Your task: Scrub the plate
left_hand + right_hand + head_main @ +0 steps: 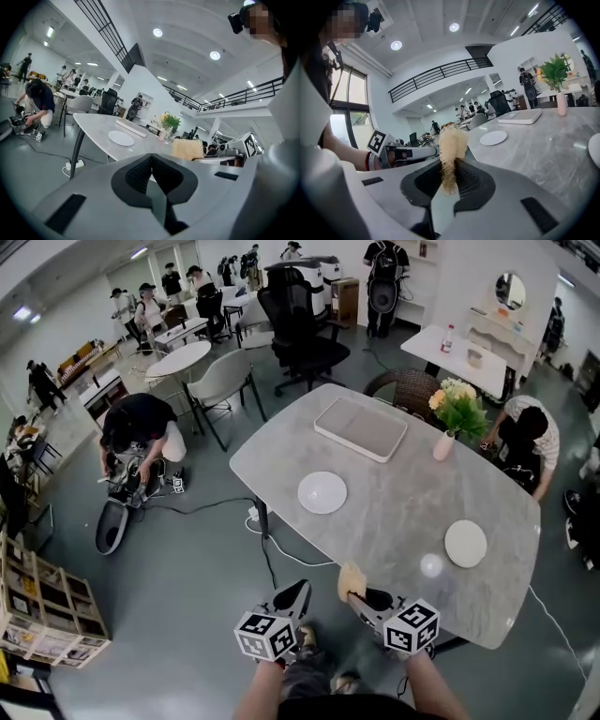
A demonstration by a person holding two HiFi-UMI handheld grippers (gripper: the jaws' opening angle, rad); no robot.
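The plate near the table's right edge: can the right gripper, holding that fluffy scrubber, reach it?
Probably yes: only bare tabletop lies between the right gripper, shut on the scrubber, and that plate.

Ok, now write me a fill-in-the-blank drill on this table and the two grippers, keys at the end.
1. Of the two grippers, only the ____ one holds the tan scrubber.
2. The table bears ____ white plates.
3. On the left gripper the jaws are ____, with nothing between them.
4. The flowers stand in a ____ vase.
Missing words: right; two; shut; pink.
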